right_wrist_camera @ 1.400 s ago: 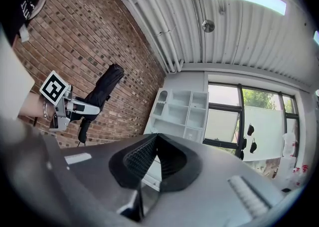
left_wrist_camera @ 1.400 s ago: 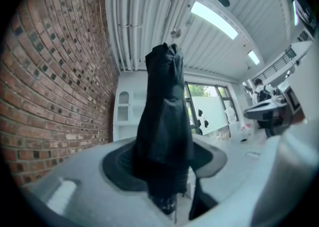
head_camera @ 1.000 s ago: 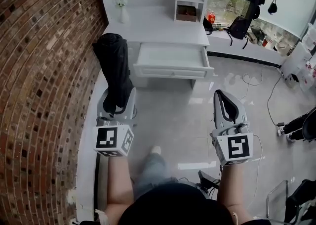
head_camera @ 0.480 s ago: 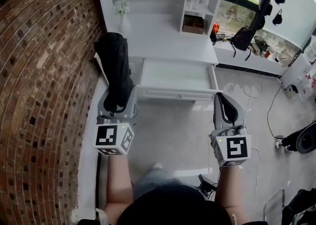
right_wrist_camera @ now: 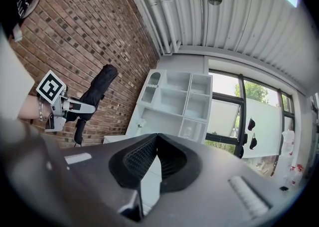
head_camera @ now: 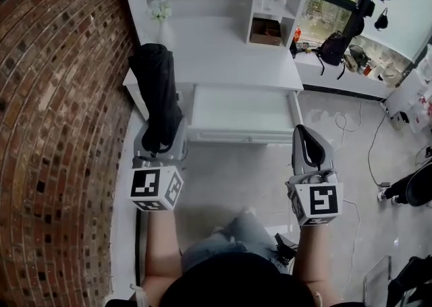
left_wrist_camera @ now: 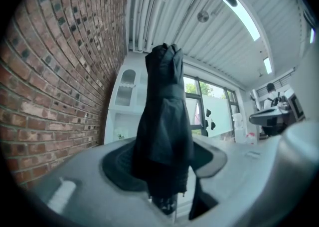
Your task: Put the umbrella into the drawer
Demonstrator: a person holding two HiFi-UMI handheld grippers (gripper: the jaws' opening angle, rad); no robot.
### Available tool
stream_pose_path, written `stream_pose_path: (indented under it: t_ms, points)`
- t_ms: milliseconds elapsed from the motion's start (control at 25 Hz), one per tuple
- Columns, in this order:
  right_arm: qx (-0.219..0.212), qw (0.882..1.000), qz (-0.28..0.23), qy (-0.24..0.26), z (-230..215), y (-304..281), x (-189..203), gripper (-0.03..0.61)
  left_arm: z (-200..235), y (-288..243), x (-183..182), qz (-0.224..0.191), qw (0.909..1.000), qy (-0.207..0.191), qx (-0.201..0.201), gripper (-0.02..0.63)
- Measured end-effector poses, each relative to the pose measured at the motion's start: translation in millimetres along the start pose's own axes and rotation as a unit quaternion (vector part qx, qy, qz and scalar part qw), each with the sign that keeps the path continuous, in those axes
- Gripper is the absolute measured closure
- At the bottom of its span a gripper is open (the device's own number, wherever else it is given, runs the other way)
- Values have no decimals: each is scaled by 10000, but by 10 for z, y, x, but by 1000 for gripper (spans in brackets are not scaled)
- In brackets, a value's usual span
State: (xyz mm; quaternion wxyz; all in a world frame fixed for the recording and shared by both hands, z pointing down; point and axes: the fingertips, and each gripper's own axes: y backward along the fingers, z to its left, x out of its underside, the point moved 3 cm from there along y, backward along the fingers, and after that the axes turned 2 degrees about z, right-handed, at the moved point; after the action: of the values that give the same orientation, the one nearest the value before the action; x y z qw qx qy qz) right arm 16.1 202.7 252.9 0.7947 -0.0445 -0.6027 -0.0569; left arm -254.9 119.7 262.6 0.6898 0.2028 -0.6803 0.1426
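1. The left gripper (head_camera: pixel 160 144) is clamped on a folded black umbrella (head_camera: pixel 156 90), which stands upright beside the brick wall (head_camera: pixel 61 96).
2. The right gripper (head_camera: pixel 305 130) has its jaws together and holds nothing.
3. The white desk (head_camera: pixel 223 49) has its drawer (head_camera: pixel 243 110) pulled out over a glossy grey floor (head_camera: pixel 229 177).

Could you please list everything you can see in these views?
umbrella: one, black, folded, held in the left gripper
drawer: one, white, open, below the desk's top
desk with shelves: one, white, against the brick wall
flower vase: one, white, back of the desk
box: one, brown, in a shelf cubby
bag: one, black, ledge by the window
left gripper: one, grey, shut on the umbrella
right gripper: one, grey, shut, empty
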Motion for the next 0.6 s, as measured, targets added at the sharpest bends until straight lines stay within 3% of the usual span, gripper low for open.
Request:
stream_pose_path:
  t_ms: [280, 600]
  points:
    - [-66, 9998, 88, -166, -259, -403, 238, 574, -20, -457, 176, 149, 9998, 100, 27, 387]
    - [-227, 9992, 68, -310, -790, -1166, 444, 574, -101, -1339, 320, 279, 9993, 239, -5, 387]
